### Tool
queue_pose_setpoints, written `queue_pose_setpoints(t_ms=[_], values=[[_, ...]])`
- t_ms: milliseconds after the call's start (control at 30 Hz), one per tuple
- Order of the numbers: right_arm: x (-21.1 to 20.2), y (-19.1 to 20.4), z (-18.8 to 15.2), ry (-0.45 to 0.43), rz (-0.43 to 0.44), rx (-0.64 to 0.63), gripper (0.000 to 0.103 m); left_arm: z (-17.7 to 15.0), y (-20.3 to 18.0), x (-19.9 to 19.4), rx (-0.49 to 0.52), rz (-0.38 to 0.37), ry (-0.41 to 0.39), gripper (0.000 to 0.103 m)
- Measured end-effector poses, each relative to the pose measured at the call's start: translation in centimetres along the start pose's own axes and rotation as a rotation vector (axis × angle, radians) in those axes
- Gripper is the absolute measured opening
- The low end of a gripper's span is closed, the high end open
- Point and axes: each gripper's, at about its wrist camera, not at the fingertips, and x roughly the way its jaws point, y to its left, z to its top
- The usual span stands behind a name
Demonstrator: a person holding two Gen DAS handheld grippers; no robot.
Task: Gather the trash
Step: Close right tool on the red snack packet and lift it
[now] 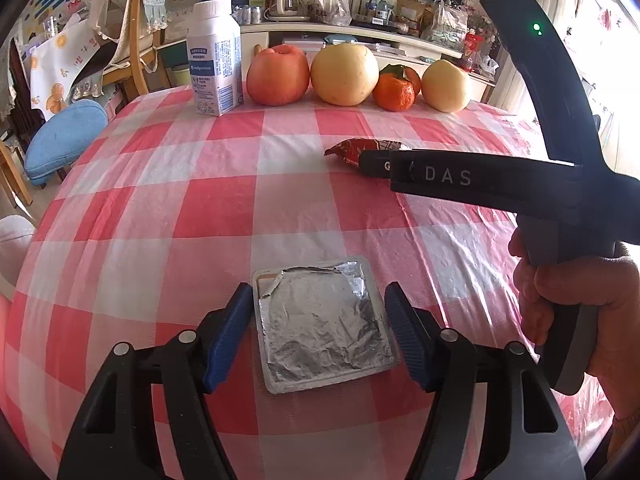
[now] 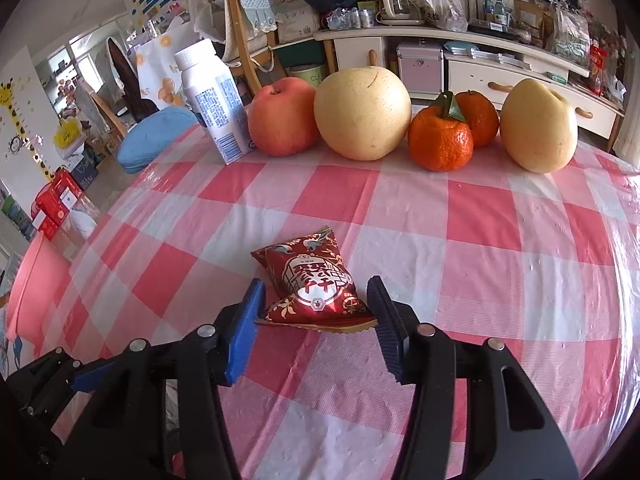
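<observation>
Currently both grippers are down at the bench (image 1: 160, 184), which has a pink-and-white checked plastic cover.

Left gripper (image 1: 320, 336): jaws roughly half open, straddling a square tray with a crinkled foil lid (image 1: 326, 322). The tray lies flat on the cover, one foil corner peeled up at the far left. The blue pads (image 1: 228, 340) sit just beside the tray's left and right edges; I can't tell whether they actually press on it.

Right gripper (image 2: 316, 320): jaws narrowed around a red snack packet (image 2: 312, 280) lying on the cover. The left pad looks to be touching the packet's near crimped edge, and the right pad is at its other corner. Real contact vs. just beside: can't tell from this view. The packet's far end points away toward the fruit.

In the left wrist view the right gripper comes in from the right side, held by a hand (image 1: 576, 304), with its fingers at the packet, further out on the bench than the tray. The two trash items are well apart.

Back edge of the bench, left to right: white bottle with blue label (image 2: 212, 108), reddish apple (image 2: 284, 120), large yellow pear (image 2: 360, 112), two tangerines (image 2: 440, 140) touching each other, smaller yellow pear (image 2: 538, 124). All standing in a row, near each other.

Pink basin (image 2: 32, 288) sits off the bench's left edge in the right wrist view.
</observation>
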Motion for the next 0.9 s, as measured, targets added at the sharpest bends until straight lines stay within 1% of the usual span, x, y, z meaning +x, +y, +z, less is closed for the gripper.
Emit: queue_pose_setpoints(t_ms=[300, 567, 900], values=[[-0.4, 0.7, -0.6, 0.004, -0.03, -0.041, 0.054, 0.0, 0.3, -0.1, -0.01, -0.019, -0.001, 0.067], [-0.9, 2.6, -1.3, -0.006, -0.052, -0.113, 0.053, 0.1, 1.0, -0.3, -0.031, -0.041, -0.005, 0.067], [-2.6, 2.6, -1.4, -0.033, -0.06, -0.1, 0.053, 0.8, 3.7, -2.2, -0.084, -0.039, -0.055, 0.067]])
